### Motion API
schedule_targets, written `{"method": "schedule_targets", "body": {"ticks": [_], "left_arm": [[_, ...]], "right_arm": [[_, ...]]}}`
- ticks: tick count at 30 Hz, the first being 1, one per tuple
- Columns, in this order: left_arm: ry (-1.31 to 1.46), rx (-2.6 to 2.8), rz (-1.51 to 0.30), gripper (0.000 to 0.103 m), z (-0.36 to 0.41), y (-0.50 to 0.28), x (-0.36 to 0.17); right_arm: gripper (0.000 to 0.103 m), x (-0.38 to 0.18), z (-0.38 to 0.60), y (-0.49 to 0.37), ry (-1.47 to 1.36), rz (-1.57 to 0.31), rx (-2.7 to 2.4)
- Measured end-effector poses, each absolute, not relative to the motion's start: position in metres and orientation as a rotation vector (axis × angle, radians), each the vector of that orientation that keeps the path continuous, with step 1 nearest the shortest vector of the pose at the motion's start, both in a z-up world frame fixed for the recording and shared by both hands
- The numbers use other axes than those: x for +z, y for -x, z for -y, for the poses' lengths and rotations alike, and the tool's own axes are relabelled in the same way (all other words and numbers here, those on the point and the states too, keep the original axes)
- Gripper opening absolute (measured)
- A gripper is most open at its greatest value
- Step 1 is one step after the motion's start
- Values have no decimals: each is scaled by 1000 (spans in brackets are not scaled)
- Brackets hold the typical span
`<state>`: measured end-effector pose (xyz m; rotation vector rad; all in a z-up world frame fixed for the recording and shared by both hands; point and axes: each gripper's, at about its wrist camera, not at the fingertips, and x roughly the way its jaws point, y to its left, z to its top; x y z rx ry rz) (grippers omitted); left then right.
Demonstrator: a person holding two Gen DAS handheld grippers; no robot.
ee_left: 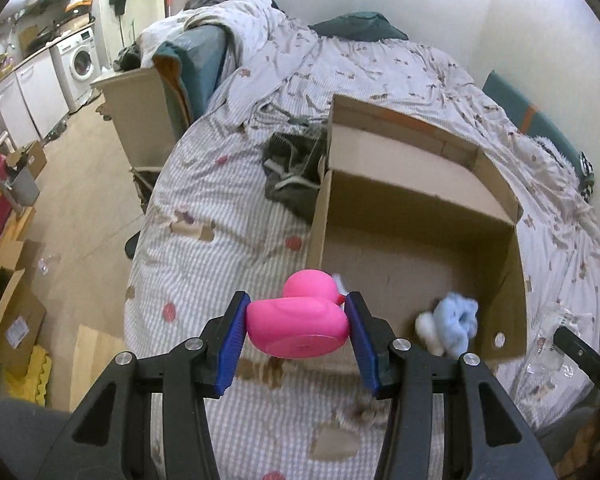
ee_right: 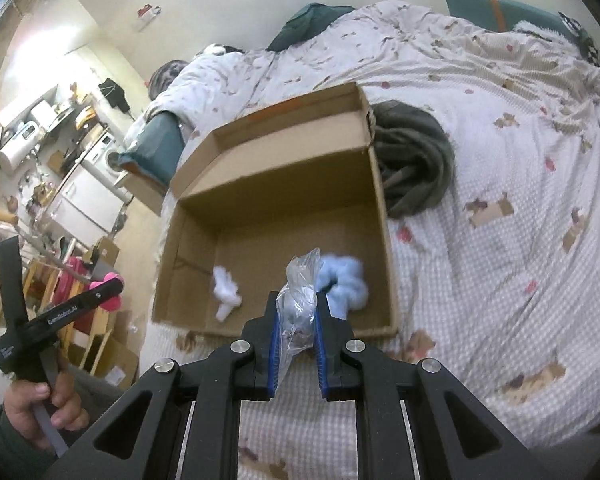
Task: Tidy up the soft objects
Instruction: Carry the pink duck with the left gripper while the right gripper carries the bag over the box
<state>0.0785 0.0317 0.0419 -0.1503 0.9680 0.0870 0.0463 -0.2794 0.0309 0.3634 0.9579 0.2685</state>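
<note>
Pink duck [ee_left: 298,320] clamped in left fingers [ee_left: 236,344]; right fingers [ee_right: 274,354] pinch plastic bag [ee_right: 300,300]; two fluffy toys in one box [ee_right: 380,184].

Pink duck [ee_left: 298,322] smooth matt rubber; box [ee_right: 276,184] matt cardboard; bag [ee_right: 300,300] clear crinkly plastic; bedcover [ee_right: 500,200] cloth.

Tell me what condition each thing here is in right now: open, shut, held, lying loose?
Left gripper: shut on the pink duck.
Pink duck: held in the air before the box.
Right gripper: shut on the clear plastic bag.
Clear plastic bag: crumpled, pinched between the pads.
Cardboard box: open, flaps up, on the bed.
Blue fluffy toy: lying loose inside the box.
White fluffy piece: lying loose inside the box.
</note>
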Motion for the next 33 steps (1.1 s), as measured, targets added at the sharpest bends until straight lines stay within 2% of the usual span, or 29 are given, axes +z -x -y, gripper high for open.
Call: {"method": "schedule_targets", "body": {"ticks": [9,15,21,33], "left_arm": [[101,55,-945,45,-5,-118,39],[72,-11,-952,45,13,-135,1],[49,-22,-971,45,20,-135,-27],[1,-85,-938,45,36,-133,-32]], "right_arm": [[16,32,268,-89,-349,-938,273],[16,7,257,-101,-369,-891,322],[16,-4,250,-105,-343,-917,312],[16,-19,235,-111,-250,-968,284]]}}
